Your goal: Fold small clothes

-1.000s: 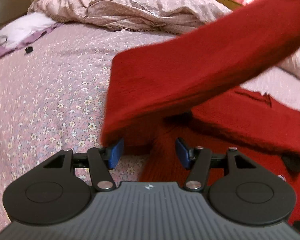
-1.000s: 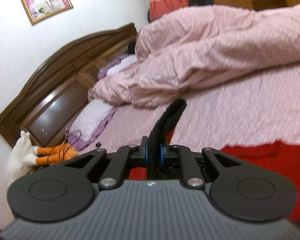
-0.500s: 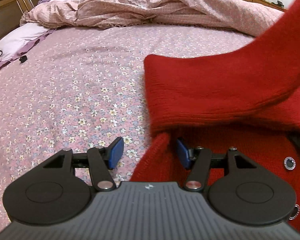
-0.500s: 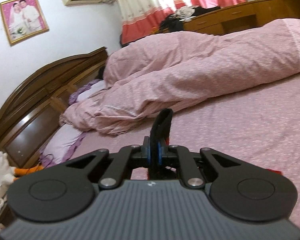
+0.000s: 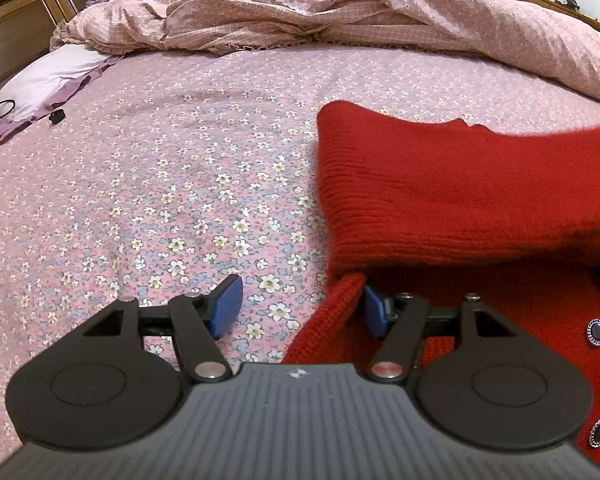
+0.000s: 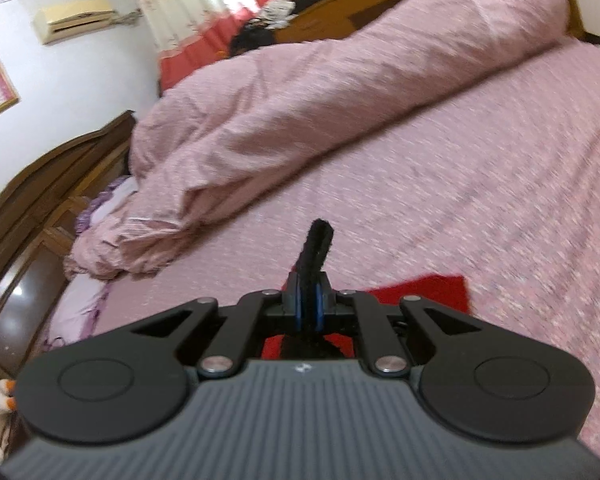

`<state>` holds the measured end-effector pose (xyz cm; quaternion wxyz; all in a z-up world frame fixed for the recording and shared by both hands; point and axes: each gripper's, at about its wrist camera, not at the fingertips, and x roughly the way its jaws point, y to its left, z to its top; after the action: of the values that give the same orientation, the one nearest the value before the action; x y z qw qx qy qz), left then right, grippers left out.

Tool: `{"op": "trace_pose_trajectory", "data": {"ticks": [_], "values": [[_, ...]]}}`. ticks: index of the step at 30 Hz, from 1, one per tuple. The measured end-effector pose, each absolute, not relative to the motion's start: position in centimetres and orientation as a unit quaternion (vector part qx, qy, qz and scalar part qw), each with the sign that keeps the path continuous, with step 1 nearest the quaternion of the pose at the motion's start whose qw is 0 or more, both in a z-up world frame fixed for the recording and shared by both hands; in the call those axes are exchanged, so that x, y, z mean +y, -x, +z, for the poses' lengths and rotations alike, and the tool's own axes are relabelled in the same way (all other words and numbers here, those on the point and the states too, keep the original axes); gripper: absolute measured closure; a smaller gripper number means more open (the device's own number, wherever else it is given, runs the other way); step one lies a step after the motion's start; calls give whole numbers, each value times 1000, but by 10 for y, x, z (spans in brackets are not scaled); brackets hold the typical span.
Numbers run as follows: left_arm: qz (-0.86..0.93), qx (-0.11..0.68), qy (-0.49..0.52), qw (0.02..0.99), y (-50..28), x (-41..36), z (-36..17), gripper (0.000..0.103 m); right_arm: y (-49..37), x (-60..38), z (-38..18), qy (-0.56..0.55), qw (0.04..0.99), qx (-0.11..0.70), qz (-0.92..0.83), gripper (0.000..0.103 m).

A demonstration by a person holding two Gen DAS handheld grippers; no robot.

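Jaws of the left gripper are opening beside the red cardigan's near-left edge on the bed, while the right gripper, pinching its black trim, folds a flap over; next, lay it flat.

Your left gripper angles downward, jaws opening, blue-padded fingers spread; the red knitted garment's edge sits against the right pad. Your right gripper is clamped on a black trim strip.
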<state>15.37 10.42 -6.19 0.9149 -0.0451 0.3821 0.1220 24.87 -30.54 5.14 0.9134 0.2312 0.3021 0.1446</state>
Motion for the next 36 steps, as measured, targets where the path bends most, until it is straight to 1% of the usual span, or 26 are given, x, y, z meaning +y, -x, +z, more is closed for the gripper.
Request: {"op": "trace_pose_trajectory", "data": {"ticks": [9, 12, 15, 19, 25, 30, 31, 32, 33, 34, 36], "values": [[123, 390, 32, 912, -153, 101, -59, 35, -249, -321, -29, -247, 892, 367, 97, 93], [122, 393, 28, 911, -150, 99, -57, 35, -247, -326, -45, -259, 882, 383, 91, 91], [119, 393, 24, 911, -146, 100, -52, 35, -242, -331, -50, -274, 877, 382, 98, 90], [111, 389, 32, 914, -142, 103, -41, 35, -232, -333, -52, -262, 878, 387, 105, 87], [105, 376, 40, 920, -136, 108, -22, 34, -219, -331, -43, -239, 880, 394, 114, 76], [98, 365, 35, 925, -142, 105, -10, 34, -223, -324, -39, -218, 883, 398, 118, 71], [96, 365, 36, 925, -144, 104, -9, 34, -225, -320, -38, -213, 886, 395, 120, 72], [94, 364, 36, 926, -147, 102, -8, 34, -225, -319, -37, -203, 889, 392, 121, 78], [91, 363, 36, 927, -150, 101, -6, 34, -225, -317, -34, -190, 895, 386, 118, 88], [88, 360, 34, 928, -153, 99, -5, 34, -224, -316, -30, -181, 900, 379, 115, 93], [80, 354, 25, 932, -160, 92, -2, 34, -221, -320, -21, -184, 909, 356, 117, 93]]}}
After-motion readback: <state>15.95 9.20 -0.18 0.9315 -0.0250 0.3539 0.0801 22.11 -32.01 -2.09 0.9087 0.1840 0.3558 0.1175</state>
